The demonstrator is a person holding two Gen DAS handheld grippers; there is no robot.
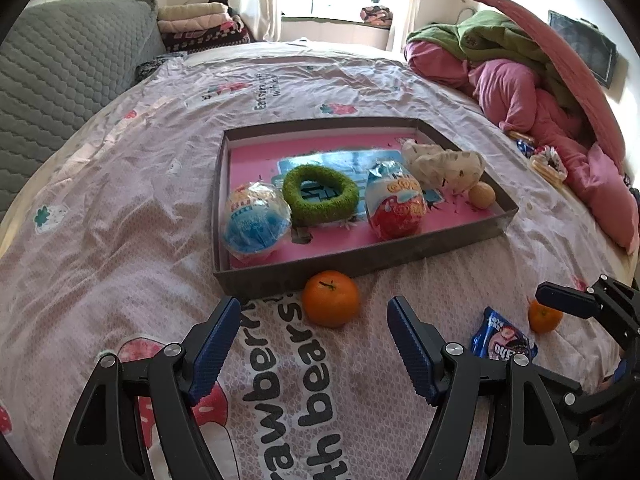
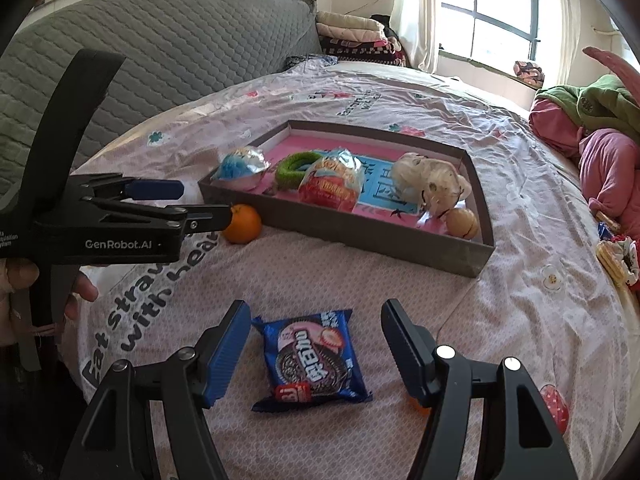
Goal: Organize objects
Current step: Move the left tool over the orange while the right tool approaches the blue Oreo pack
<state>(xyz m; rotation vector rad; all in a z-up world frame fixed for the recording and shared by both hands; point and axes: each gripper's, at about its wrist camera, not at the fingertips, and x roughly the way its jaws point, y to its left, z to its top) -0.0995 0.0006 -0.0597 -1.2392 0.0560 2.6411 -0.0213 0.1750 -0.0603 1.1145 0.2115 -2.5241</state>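
1. The right gripper stands with its jaws wide apart and nothing clamped; the blue cookie packet lies flat on the bedsheet between the two fingers, not yet touched by either pad
2. Judging by this, the step in hand is picking up the packet to put it in the shallow box, which sits further up the bed and already holds several wrapped snacks and a green ring
3. Lower the fingers until the pads straddle the packet's long sides, then close; the sheet is soft, so press in a little so the pads get under the crimped edges rather than sliding over the slick foil
4. Close gently: the packet is thin and the biscuits inside may crack
5. A small orange fruit is partly hidden behind the right finger; keep that finger clear of it so it does not roll
6. The left gripper is also spread open and empty, hovering just short of the larger tangerine, which rests on the sheet against the box's near wall
7. Carry the packet over the near wall and set it in a bare pink patch, avoiding the red snack bag
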